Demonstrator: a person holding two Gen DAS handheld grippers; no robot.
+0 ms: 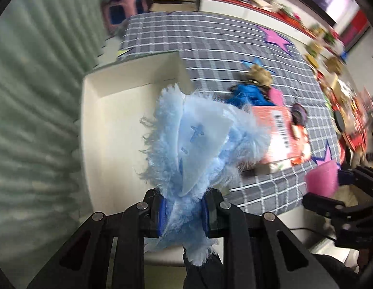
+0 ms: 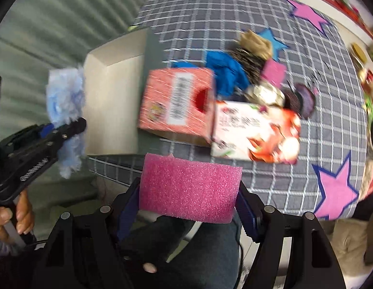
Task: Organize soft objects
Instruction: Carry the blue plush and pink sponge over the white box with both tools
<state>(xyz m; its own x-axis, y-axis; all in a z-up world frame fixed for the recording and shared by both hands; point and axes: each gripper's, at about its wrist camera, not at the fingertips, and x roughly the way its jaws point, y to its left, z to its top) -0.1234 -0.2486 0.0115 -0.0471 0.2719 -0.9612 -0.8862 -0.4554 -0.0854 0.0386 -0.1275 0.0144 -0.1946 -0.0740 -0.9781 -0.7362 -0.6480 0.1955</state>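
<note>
The left gripper is clamped tight on a fluffy light-blue fabric scrap, its long axis running toward twelve o'clock over the open white cardboard box. The right gripper pinches a pink rectangular foam sponge across its length, jaws half spread, at the near edge of the grey checked tablecloth. At one o'clock sits a red barcoded carton; its print is unreadable.

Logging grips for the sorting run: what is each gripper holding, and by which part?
Left gripper: light blue fluffy cloth, pinched at its bunched lower end. Right gripper: pink sponge, clamped across its two short ends.
</note>
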